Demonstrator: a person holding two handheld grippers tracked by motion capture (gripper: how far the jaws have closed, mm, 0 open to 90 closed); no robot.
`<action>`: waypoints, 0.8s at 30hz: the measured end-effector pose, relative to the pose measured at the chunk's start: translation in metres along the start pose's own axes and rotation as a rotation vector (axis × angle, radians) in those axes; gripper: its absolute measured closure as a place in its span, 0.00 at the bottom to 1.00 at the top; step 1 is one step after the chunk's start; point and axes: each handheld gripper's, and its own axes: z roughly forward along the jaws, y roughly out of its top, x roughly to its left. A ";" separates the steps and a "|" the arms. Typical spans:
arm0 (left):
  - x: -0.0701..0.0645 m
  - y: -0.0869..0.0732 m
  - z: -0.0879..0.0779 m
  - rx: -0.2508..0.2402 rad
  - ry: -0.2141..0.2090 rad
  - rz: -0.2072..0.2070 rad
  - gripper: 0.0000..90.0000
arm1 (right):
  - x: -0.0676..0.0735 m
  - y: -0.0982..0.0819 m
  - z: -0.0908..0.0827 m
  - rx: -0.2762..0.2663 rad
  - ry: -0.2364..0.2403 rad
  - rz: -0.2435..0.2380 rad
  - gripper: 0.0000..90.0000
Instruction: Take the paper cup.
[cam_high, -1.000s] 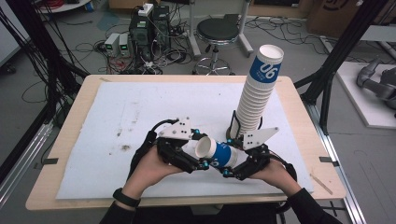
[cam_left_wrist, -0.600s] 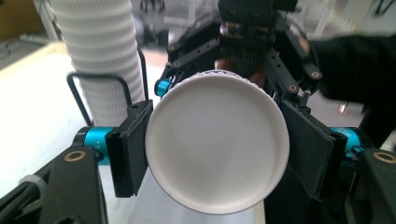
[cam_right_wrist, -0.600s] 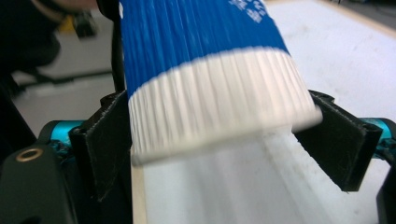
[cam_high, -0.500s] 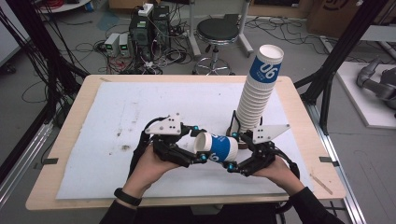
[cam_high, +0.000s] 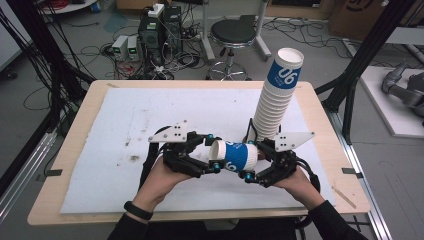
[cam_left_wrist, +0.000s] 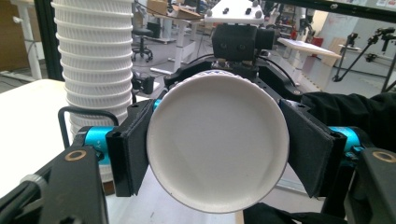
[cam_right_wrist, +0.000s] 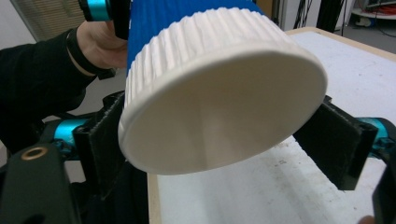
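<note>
While your left gripper (cam_high: 212, 161) clamps the cup (cam_high: 235, 155), its base between your right gripper (cam_high: 248, 162)'s just-narrowed, seemingly gapped jaws, draw toward 9 o'clock, away from the stack (cam_high: 276, 100).

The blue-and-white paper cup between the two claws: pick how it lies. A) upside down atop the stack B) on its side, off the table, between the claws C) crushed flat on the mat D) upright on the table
B: the cup lies sideways above the table, the left claw clamping one end, the right claw at the other.
</note>
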 end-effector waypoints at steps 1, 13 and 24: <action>0.001 0.000 0.000 0.009 -0.007 -0.011 0.33 | 0.000 0.000 -0.001 -0.002 0.000 -0.007 0.19; -0.002 0.005 -0.001 0.116 0.015 0.015 0.31 | 0.002 0.000 -0.001 0.022 0.007 -0.040 0.22; -0.002 0.008 -0.006 0.130 0.013 0.023 0.30 | 0.002 0.000 -0.004 0.016 0.015 -0.047 0.22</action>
